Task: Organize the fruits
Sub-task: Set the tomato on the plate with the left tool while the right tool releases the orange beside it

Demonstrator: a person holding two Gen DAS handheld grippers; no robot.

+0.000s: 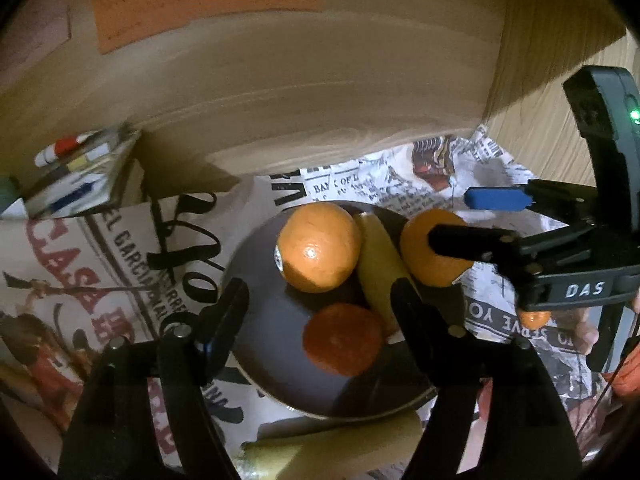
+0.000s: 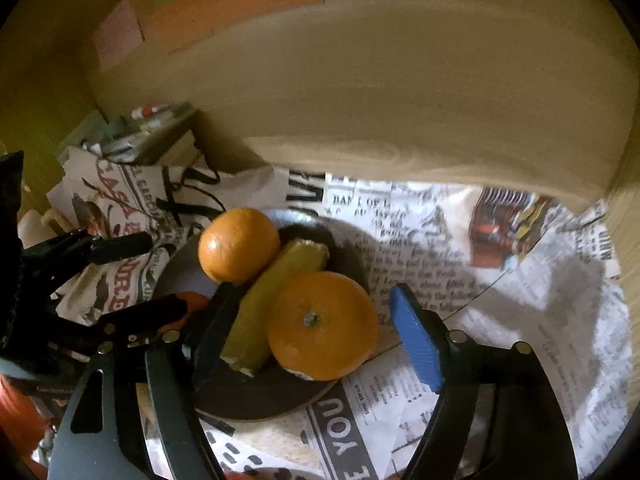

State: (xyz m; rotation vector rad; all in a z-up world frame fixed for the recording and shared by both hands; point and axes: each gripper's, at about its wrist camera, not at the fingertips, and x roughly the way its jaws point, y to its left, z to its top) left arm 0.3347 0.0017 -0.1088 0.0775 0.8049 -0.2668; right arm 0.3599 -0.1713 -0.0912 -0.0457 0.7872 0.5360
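A dark round plate (image 1: 264, 320) (image 2: 256, 400) lies on newspaper. It holds an orange (image 1: 318, 246) (image 2: 238, 244), a banana (image 1: 380, 264) (image 2: 276, 296), a darker red-orange fruit (image 1: 342, 338) (image 2: 192, 302), and a second orange (image 1: 434, 254) (image 2: 322, 324) at its right rim. My left gripper (image 1: 320, 300) is open above the plate, around the red-orange fruit. My right gripper (image 2: 310, 320) (image 1: 452, 218) is open with its fingers on either side of the second orange, apart from it.
Newspaper (image 2: 500, 300) covers the table. A wooden wall (image 1: 320, 100) rises just behind. A box with markers (image 1: 80, 172) stands at the back left. Another banana (image 1: 320, 448) lies near the plate's front edge, and a small orange fruit (image 1: 534, 318) sits under the right gripper.
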